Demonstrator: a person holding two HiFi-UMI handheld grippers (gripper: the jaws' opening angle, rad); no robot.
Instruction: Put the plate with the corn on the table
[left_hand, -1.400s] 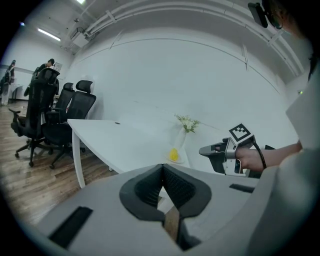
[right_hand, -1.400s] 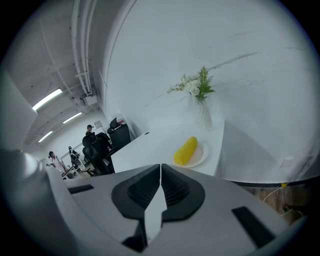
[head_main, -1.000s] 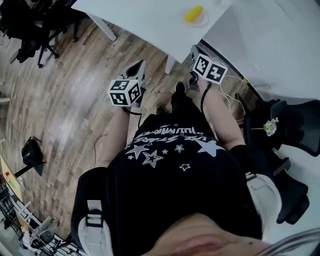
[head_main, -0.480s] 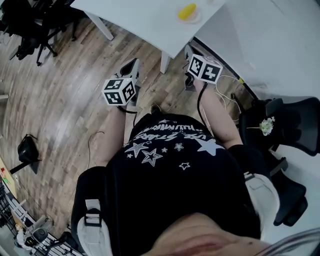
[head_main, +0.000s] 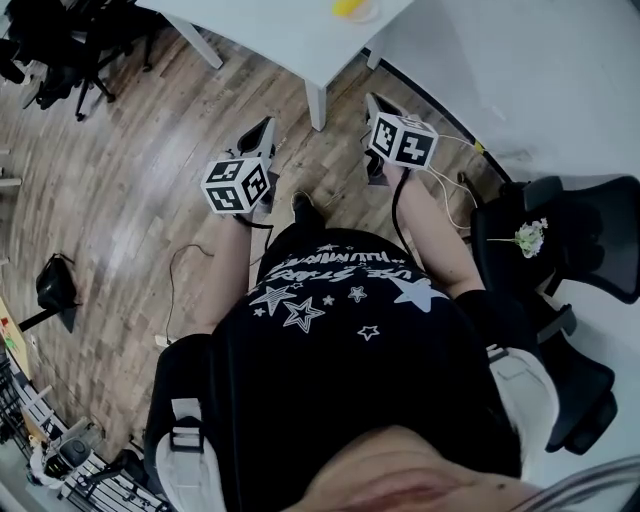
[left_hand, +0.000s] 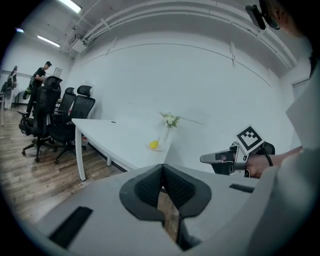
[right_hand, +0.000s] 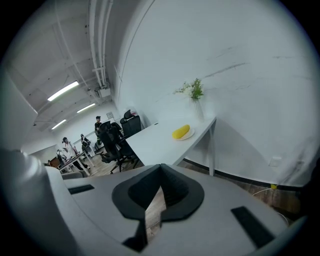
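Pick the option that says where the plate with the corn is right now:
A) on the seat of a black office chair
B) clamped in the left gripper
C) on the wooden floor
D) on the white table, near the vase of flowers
D: the plate with the corn on it rests on the white table, close to the vase.

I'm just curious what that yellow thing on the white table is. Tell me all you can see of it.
It looks like a corn cob, yellow and stubby, lying on its side on a small pale plate near the wall-side end of the white table, close to some flowers. Nothing else touches it.
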